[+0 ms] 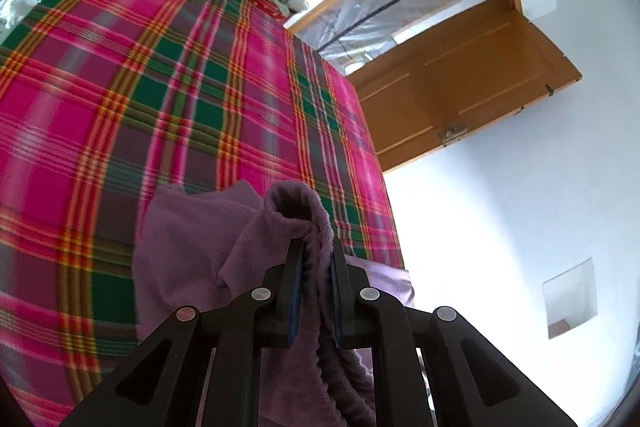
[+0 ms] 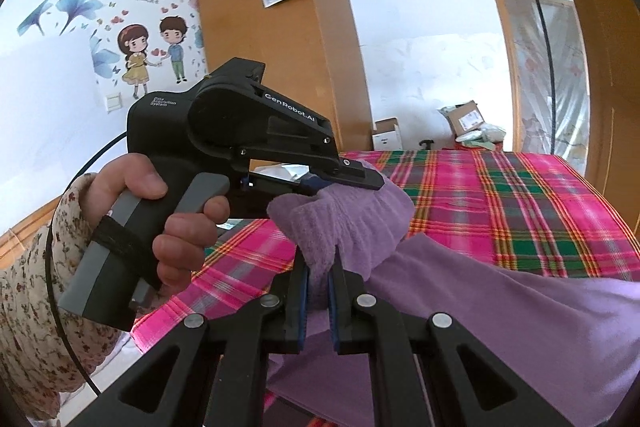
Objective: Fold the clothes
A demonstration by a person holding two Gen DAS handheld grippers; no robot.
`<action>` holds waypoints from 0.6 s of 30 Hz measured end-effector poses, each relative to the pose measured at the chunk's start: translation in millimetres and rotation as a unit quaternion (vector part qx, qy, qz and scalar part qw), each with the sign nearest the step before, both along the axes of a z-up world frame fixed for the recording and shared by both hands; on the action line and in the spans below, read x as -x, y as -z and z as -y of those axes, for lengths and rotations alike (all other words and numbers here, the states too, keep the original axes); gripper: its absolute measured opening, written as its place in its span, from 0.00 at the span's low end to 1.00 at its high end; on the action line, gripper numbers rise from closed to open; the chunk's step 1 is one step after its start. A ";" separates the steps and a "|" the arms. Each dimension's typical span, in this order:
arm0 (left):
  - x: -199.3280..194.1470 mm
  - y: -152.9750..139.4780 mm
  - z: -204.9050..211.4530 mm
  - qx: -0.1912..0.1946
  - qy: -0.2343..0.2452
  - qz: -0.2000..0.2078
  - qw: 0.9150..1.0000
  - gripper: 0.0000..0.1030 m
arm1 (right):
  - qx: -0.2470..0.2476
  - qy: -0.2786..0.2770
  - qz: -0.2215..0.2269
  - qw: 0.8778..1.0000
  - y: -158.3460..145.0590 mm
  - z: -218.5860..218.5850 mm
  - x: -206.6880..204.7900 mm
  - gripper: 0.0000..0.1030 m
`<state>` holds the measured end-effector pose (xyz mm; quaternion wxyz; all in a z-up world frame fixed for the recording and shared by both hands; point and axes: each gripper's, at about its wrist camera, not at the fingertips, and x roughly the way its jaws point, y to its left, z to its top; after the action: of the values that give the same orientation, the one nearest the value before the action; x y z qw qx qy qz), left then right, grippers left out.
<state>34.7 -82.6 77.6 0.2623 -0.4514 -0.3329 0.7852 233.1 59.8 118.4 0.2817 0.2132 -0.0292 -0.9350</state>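
Your left claw and right claw both pinch the soft, floppy purple garment at its thick ribbed hem, toward 12 o'clock; it sags over the bed.

Both wrist cams sit close over the plaid bed, sharing it & the doorway.

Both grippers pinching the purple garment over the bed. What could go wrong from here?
1. The left gripper and right gripper each pinch only a bunched edge of the garment; a pull apart may slip it free.
2. The two grippers sit close together, so they might collide.
3. Loose cloth trails onto the bedspread and may fold crooked.
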 end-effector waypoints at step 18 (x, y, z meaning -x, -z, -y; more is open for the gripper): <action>20.8 28.7 -61.6 0.010 0.043 0.033 0.998 0.13 | 0.011 0.049 0.039 0.998 23.5 -50.6 12.7 0.08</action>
<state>13.8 -21.1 48.8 0.2798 -0.4937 -0.3136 0.7613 220.4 110.4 94.9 0.2369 0.2450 -0.0608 -0.9382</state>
